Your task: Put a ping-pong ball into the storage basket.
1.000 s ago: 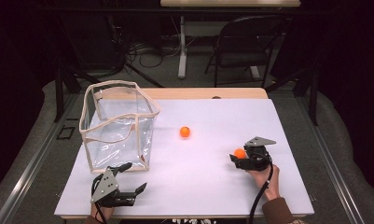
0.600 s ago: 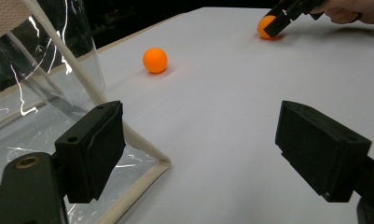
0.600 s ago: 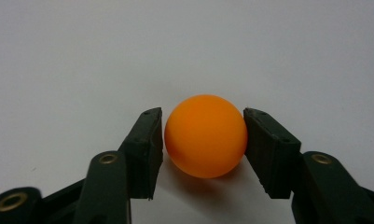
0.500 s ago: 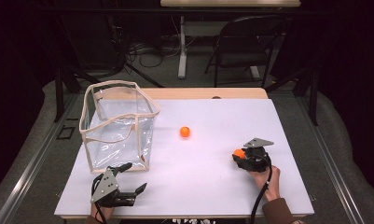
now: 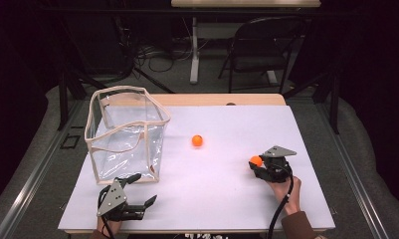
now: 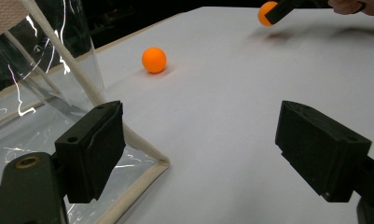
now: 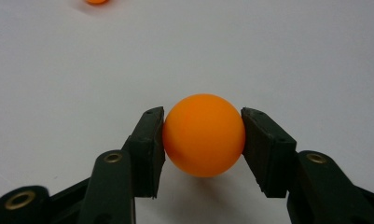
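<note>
White tabletop in a dark room, chair and cables behind it, nothing fancy. What changed: a second ago the right gripper had its jaws standing wide around the near orange ball, and they've just been closing; now both pads are pressed on the ball's sides, so it's pinched properly. It looks low over the table, near the right edge, with the hand barely shifted. The second orange ball sits loose mid-table as before. The left gripper hasn't budged, jaws spread wide with nothing in them, parked just in front of the clear bag. My read: grab done, next comes lifting and carrying it over to that bag's open top.
</note>
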`<state>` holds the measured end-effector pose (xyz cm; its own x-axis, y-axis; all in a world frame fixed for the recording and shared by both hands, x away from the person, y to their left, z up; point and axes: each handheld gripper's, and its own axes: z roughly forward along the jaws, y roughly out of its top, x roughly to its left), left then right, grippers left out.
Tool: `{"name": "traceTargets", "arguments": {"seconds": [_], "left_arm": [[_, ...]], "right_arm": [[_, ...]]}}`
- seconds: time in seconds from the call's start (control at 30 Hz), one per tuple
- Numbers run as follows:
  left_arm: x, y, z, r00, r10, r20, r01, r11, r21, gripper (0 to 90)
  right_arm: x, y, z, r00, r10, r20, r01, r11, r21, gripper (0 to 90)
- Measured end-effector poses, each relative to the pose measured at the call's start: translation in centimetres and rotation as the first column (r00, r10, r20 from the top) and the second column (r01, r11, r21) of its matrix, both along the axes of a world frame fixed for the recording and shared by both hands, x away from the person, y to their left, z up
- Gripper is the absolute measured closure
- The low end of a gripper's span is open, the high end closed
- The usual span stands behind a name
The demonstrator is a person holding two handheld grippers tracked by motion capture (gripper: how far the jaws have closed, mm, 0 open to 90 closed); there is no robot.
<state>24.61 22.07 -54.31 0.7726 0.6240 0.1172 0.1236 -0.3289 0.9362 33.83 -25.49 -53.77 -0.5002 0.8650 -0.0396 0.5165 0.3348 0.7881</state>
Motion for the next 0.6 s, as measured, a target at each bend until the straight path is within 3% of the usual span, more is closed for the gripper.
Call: {"name": "traceTargets", "arguments": {"seconds": [0.33,0.4,0.6], "left_arm": [[0.0,0.0,0.0,1.0,0.0,0.001,0.0,1.0,0.0,15.9],[0.0,0.0,0.0,1.0,0.002,0.0,-0.002,1.0,0.0,15.9],[0.0,0.0,-0.1,1.0,0.003,-0.001,-0.003,1.0,0.0,15.9]], "right_arm": [[-0.1,0.0,0.2,1.0,0.004,0.009,-0.004,1.0,-0.001,50.8],[-0.5,0.2,1.1,0.9992,0.014,0.037,-0.014,1.0,0.011,50.9],[-0.8,0.6,1.6,0.9984,0.027,0.049,-0.028,0.999,0.021,50.9]]}}
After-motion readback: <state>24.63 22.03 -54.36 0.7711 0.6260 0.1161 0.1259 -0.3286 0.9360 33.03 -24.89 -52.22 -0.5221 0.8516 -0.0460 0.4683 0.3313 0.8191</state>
